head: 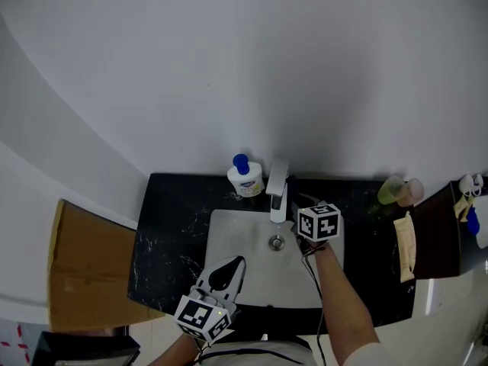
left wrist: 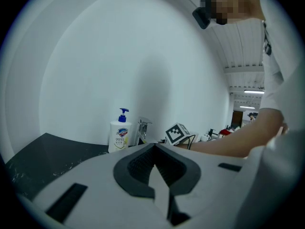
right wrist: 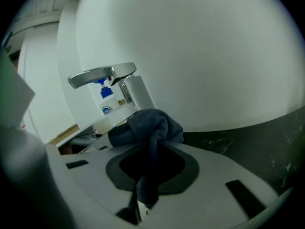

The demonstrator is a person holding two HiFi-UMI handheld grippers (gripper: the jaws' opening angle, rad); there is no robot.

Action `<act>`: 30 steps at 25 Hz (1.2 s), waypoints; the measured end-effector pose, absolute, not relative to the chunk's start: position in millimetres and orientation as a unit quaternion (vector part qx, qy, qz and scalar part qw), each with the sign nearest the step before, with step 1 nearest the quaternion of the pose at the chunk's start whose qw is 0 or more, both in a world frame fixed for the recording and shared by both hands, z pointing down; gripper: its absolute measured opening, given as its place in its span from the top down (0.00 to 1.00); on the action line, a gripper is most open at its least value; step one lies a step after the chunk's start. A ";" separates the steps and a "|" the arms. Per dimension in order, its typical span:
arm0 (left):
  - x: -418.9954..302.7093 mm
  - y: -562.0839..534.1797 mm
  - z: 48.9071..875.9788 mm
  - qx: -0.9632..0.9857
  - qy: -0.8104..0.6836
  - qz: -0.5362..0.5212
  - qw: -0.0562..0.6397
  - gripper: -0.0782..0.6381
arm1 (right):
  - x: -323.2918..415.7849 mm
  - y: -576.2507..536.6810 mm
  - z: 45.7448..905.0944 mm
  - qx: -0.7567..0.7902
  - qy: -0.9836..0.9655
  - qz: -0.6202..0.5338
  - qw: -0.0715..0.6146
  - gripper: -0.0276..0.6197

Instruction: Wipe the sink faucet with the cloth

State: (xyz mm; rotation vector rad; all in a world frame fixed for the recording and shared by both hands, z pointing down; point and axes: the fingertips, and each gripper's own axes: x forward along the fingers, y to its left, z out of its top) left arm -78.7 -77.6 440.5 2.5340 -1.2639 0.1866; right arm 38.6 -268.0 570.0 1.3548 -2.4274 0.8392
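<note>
A chrome faucet (head: 277,191) stands at the back of the white sink (head: 229,239); in the right gripper view the faucet (right wrist: 114,80) rises just beyond the jaws, its lever on top. My right gripper (head: 303,218) is shut on a dark blue-grey cloth (right wrist: 150,132), bunched at the jaw tips close to the faucet's base. In the head view the cloth is mostly hidden under the marker cube. My left gripper (head: 229,269) hangs over the sink's near left part, shut with nothing in it; in its own view the left gripper (left wrist: 153,162) points toward the faucet (left wrist: 142,130).
A white soap bottle (head: 245,178) with a blue pump stands left of the faucet on the black counter (head: 171,239). Two cups (head: 400,191) and a beige cloth (head: 406,246) lie at the right. A brown board (head: 88,269) is on the left. The wall is close behind.
</note>
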 end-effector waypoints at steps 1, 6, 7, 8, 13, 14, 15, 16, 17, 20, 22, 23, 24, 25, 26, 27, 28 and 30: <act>-79.5 -76.9 440.6 0.882 -0.441 0.065 0.152 0.89 | 37.4 -266.2 572.2 0.463 -0.830 0.290 0.115 0.88; -82.0 -71.9 440.7 0.882 -0.442 0.064 0.152 0.89 | 28.8 -256.4 556.7 0.414 -0.847 0.332 0.010 0.88; -81.9 -71.0 440.9 0.882 -0.441 0.064 0.152 0.89 | 27.0 -252.3 550.9 0.396 -0.850 0.346 -0.021 0.88; -81.9 -70.4 440.9 0.883 -0.440 0.064 0.151 0.89 | 25.0 -248.0 545.8 0.380 -0.853 0.354 -0.043 0.88; -81.1 -66.4 439.8 0.885 -0.436 0.064 0.150 0.89 | 21.8 -231.8 535.0 0.336 -0.850 0.390 -0.113 0.88; -80.8 -65.6 439.4 0.886 -0.435 0.064 0.150 0.89 | 22.8 -229.9 534.3 0.330 -0.845 0.401 -0.128 0.88; -80.8 -64.6 439.3 0.886 -0.434 0.064 0.150 0.89 | 22.9 -227.6 533.8 0.322 -0.840 0.413 -0.142 0.88; -81.4 -63.5 439.5 0.886 -0.434 0.065 0.150 0.89 | 22.0 -224.7 533.0 0.309 -0.834 0.429 -0.160 0.88; -82.3 -62.3 439.7 0.886 -0.435 0.066 0.150 0.89 | 20.6 -221.1 531.7 0.292 -0.825 0.449 -0.183 0.88; -85.2 -57.7 439.6 0.884 -0.437 0.067 0.150 0.89 | 22.4 -210.5 527.5 0.233 -0.783 0.506 -0.277 0.88; -87.5 -55.1 439.8 0.883 -0.439 0.068 0.150 0.89 | 24.6 -204.1 526.7 0.207 -0.760 0.524 -0.323 0.88; -89.0 -53.9 440.1 0.883 -0.441 0.068 0.150 0.89 | 24.4 -200.7 526.8 0.199 -0.751 0.530 -0.338 0.88; -90.6 -52.7 440.6 0.882 -0.442 0.068 0.150 0.89 | 24.0 -196.9 526.7 0.194 -0.743 0.536 -0.351 0.88; -92.0 -51.6 440.9 0.881 -0.444 0.069 0.150 0.89 | 23.9 -192.9 526.2 0.190 -0.735 0.540 -0.364 0.88; -93.0 -50.8 440.4 0.880 -0.445 0.070 0.151 0.89 | 24.0 -188.6 525.4 0.187 -0.727 0.544 -0.375 0.88; -93.5 -50.4 438.6 0.878 -0.447 0.071 0.152 0.89 | 24.2 -184.1 524.5 0.184 -0.720 0.547 -0.386 0.88; -93.6 -50.2 436.8 0.877 -0.449 0.073 0.153 0.89 | 24.4 -179.6 523.6 0.180 -0.714 0.549 -0.396 0.88; -92.8 -48.8 438.9 0.878 -0.447 0.071 0.153 0.89 | 25.5 -171.1 522.3 0.172 -0.700 0.554 -0.417 0.88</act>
